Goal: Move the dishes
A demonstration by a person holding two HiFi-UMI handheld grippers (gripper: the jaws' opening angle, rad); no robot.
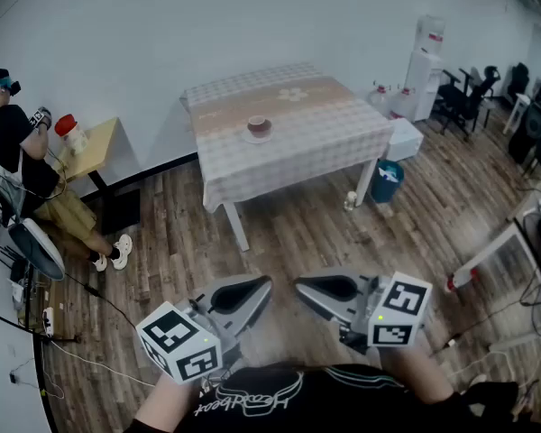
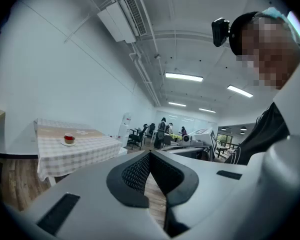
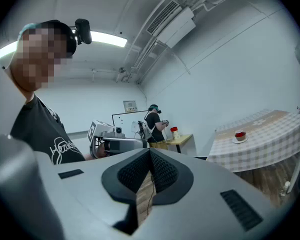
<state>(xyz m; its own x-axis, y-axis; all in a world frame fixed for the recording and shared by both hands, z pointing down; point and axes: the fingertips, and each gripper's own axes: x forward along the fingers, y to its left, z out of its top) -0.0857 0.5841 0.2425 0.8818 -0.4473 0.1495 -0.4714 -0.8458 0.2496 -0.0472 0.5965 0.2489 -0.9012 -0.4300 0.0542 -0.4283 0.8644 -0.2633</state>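
Note:
A red cup on a white saucer stands on the table with a checked cloth, across the room. The cup also shows small in the left gripper view and the right gripper view. Both grippers are held low, close to my body and far from the table, with their tips turned toward each other. The left gripper is shut with nothing between its jaws. The right gripper is likewise shut and holds nothing.
A person is at a small yellow side table with a red-lidded jar, left. A blue bin, a white box and a water dispenser stand right of the table. Cables cross the wood floor.

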